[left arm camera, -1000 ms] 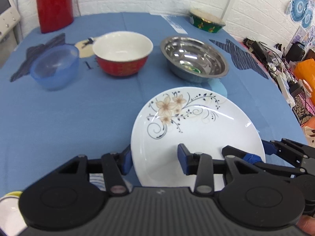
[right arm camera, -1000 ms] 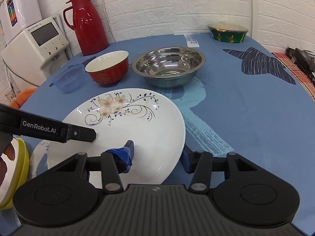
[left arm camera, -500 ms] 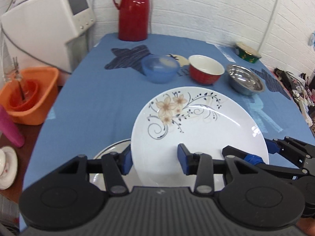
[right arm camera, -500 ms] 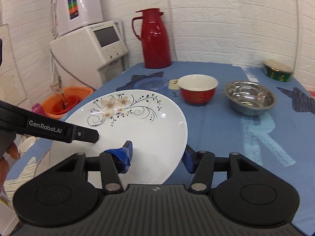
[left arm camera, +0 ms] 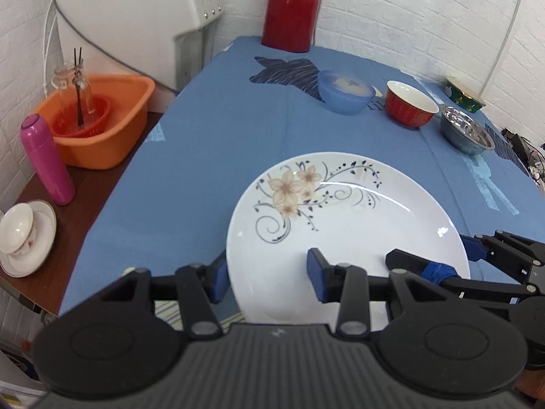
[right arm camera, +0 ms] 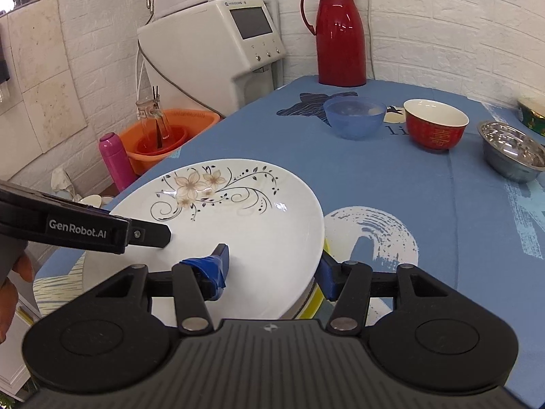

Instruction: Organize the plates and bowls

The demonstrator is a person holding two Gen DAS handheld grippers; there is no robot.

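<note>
**Plate carried over the stack spot**

Blue-clothed tabletop point(left arm camera: 211, 156) lies beneath me. Both grippers clamp the white floral plate point(left arm camera: 344, 225): my left gripper point(left arm camera: 265, 274) on its seven o'clock rim, my right gripper point(right arm camera: 274, 266) at five o'clock. A yellow-rimmed dish point(right arm camera: 315, 298) sits directly underneath.

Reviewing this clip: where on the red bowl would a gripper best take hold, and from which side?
Probably the rim wall of the red bowl, one finger inside and one outside, coming down from above at its near edge. It stands upright with its mouth open and looks too wide to span; the blue bowl sits close beside it.
</note>
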